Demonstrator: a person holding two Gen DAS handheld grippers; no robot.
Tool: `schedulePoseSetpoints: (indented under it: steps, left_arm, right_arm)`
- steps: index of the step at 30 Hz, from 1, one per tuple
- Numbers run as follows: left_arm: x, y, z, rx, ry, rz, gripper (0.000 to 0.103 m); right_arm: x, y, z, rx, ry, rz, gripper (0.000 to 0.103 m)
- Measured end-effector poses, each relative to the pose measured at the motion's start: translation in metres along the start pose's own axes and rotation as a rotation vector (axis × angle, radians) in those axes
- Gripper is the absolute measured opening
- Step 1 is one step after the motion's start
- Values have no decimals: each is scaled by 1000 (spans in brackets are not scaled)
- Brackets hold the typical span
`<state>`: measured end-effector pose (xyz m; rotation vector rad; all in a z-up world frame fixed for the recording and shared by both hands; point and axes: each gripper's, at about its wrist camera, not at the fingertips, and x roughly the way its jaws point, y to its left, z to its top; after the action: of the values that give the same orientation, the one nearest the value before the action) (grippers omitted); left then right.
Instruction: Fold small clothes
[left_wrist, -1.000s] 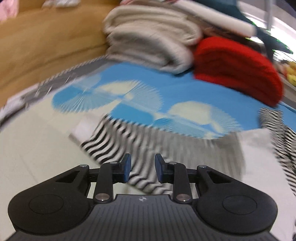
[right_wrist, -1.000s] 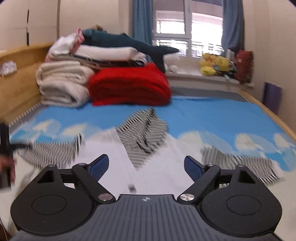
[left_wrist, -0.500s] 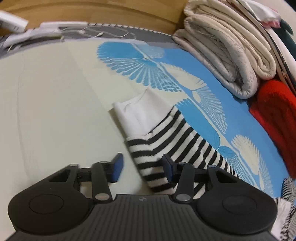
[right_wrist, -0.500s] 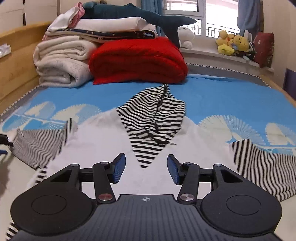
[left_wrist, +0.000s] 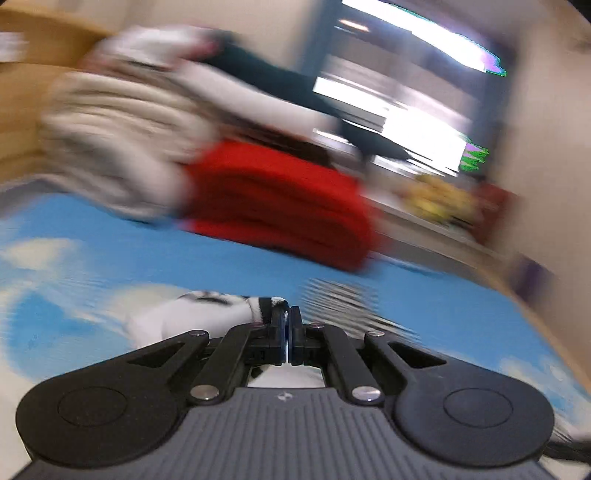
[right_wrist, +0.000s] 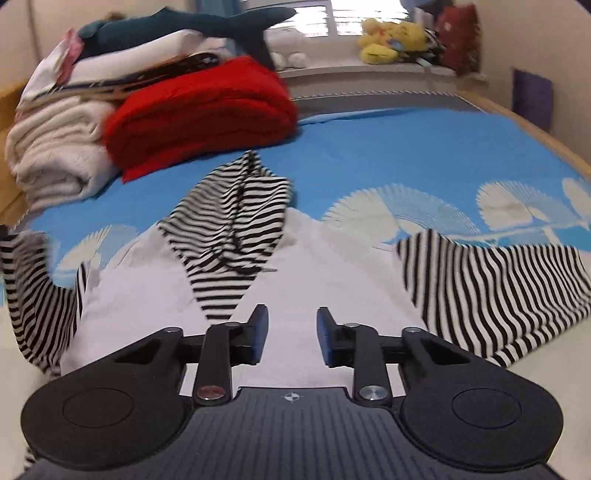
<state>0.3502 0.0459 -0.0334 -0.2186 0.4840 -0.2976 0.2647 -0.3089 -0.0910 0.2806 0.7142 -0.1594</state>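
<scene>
Blue bedding printed with pale fan shapes covers the bed (right_wrist: 406, 155), which has a wooden frame along its right edge. At the far left sit folded cream blankets (right_wrist: 51, 147) beside a folded red blanket (right_wrist: 199, 110), with a plush shark (right_wrist: 207, 26) lying on the stack. Yellow plush toys (right_wrist: 391, 40) rest on the window ledge beyond.

A white hooded top (right_wrist: 155, 295) with black-and-white striped sleeves and hood lies flat on the bed, its long axis running away from the camera, hood pointing toward the blankets, sleeves spread to left and right.

The right hand-held gripper (right_wrist: 291, 332) hovers over the white body, jaws closing, with no cloth between them. The left hand-held gripper (left_wrist: 289, 328) is pressed together, pinching the striped sleeve cuff (left_wrist: 264, 306); its view is badly blurred.
</scene>
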Motion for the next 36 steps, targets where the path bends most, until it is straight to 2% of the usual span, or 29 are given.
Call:
schedulePoseSetpoints:
  steps: [1,3,4,5,7,10,12,13,14,15,16,17,22,27,29,30,31,33,36]
  left_arm:
    - [2,-28,-8,3,58,-81,1]
    - [11,-71,-28,-19,240,-268,12]
    - [14,-82,-36,-28,304,-307,22]
    - [11,-88,-41,-43,320,-284,27]
    - [2,-80,-43,-103,298,-201,36]
    - [-3,-53,-44,-168,267,-64,36]
    - [3,-42,-50,-108,254,47,36]
    - [10,-38,-55,-50,281,118,36]
    - [25,-36,-63,12,360,222,36]
    - [33,-31,-66,39,415,282,36]
    - [40,-27,-69,47,441,299,36]
    - [46,-23,-69,41,444,285,36]
    - [57,-19,-68,84,435,296,38]
    - [57,-15,-68,59,459,289,39]
    - [58,-13,-67,52,465,290,39]
    - [59,-11,-66,50,464,290,39]
    - [59,-9,-66,49,464,291,39]
    - [60,-6,-64,45,465,289,39]
    - [60,-2,-63,42,467,291,39]
  right_arm:
    - [-1,-6,2,23,2,-5,28]
    - [-2,-19,6,70,8,-22,29]
    - [-2,-26,7,99,12,-26,29]
    - [-1,-33,9,134,18,-27,30]
    - [0,-47,12,194,30,-28,32]
    - [5,-58,11,251,45,-24,33]
    - [13,-61,10,271,68,-25,33]
    - [19,-61,8,279,86,-23,33]
    - [25,-60,6,287,101,-19,33]
    - [33,-60,3,293,116,-20,33]
    - [40,-59,1,300,132,-26,33]
    - [49,-58,-2,316,151,-35,33]
    - [96,-55,-16,412,244,-68,33]
    - [121,-53,-27,462,281,-130,34]
    - [122,-48,-27,427,260,-134,31]
    - [122,-45,-26,401,245,-123,16]
    - [120,-43,-25,387,230,-112,7]
    - [113,-42,-19,382,184,-91,4]
    - [86,-43,-6,425,51,-15,4]
